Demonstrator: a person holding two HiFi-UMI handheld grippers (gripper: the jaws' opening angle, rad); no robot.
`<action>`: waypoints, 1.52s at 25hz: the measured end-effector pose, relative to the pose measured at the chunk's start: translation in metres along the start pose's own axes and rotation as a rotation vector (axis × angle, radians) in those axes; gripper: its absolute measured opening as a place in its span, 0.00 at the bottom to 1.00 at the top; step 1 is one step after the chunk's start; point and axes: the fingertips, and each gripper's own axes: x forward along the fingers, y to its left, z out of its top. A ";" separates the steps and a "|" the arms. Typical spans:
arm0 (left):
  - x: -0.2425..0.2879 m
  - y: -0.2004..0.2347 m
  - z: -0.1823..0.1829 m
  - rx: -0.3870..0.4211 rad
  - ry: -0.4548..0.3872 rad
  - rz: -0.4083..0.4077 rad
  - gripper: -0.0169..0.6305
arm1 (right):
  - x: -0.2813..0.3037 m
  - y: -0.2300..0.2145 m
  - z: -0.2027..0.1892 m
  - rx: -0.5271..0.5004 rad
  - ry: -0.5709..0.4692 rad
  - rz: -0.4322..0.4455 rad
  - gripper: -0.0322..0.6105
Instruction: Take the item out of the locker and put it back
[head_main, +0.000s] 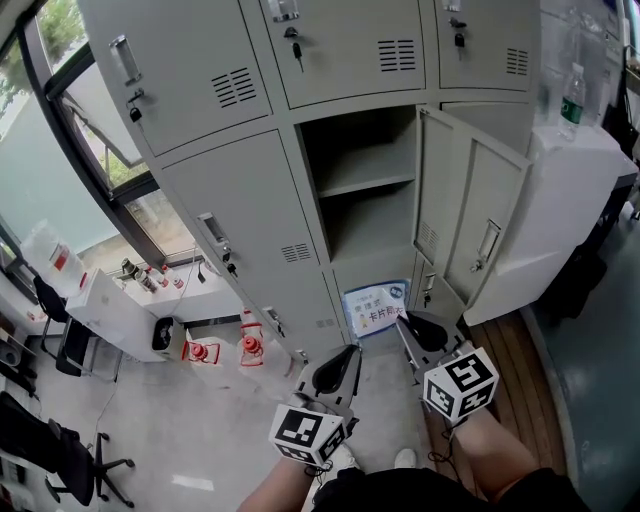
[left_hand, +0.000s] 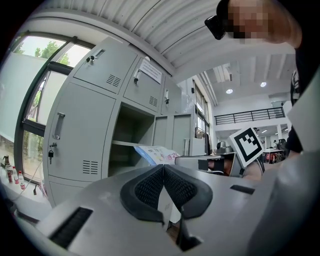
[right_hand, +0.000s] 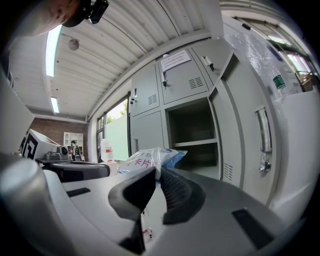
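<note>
Both claws were closed — right claw (right_hand: 157, 172) pinching the bag (head_main: 375, 305), left claw (left_hand: 163, 167) empty — bag looked out of the locker (head_main: 365, 225), so next it needed lifting back in.

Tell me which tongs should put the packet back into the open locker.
Right. The right tongs grip the packet, facing the open locker; the left tongs are shut and empty.

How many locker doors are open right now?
1: the lower middle locker's door, swung out to the right. Others in view look shut; more may lie outside the frame.
</note>
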 end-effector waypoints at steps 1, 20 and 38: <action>0.000 0.004 0.001 0.001 0.000 -0.002 0.05 | 0.004 0.001 0.000 0.000 0.002 -0.004 0.18; 0.015 0.077 0.019 0.036 0.000 -0.165 0.05 | 0.087 0.004 0.024 0.009 -0.030 -0.148 0.18; 0.030 0.101 0.033 0.053 -0.029 -0.255 0.05 | 0.132 -0.037 0.081 -0.052 -0.085 -0.284 0.18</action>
